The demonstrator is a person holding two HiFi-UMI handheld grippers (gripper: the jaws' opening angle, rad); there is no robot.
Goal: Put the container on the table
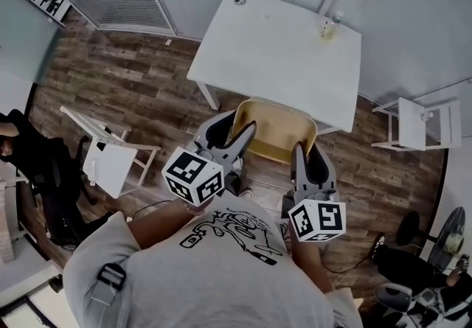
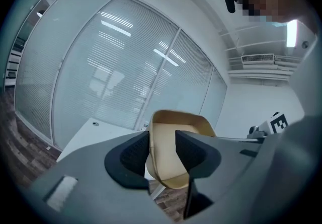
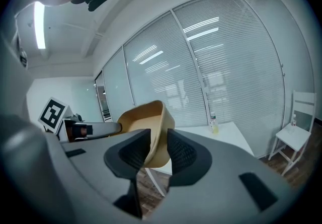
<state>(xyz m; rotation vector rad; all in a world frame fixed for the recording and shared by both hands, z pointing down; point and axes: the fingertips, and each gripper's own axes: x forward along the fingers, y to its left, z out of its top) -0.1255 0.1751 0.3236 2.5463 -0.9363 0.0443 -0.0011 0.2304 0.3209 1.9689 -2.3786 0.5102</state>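
Note:
A tan, tub-shaped container (image 1: 276, 131) hangs in the air just in front of the white table (image 1: 280, 54), over the wooden floor. My left gripper (image 1: 240, 138) is shut on the container's left rim (image 2: 153, 150). My right gripper (image 1: 301, 151) is shut on its right rim (image 3: 160, 140). In the left gripper view the container (image 2: 173, 157) shows between the black pads, and in the right gripper view the container (image 3: 146, 117) shows with the other gripper (image 3: 75, 128) behind it.
A small bottle (image 1: 330, 26) stands near the table's far right corner, and it shows as the bottle (image 3: 214, 123) in the right gripper view. A white chair (image 1: 417, 124) is at the right. A white folded chair (image 1: 107, 153) is at the left. Glass walls with blinds stand behind the table.

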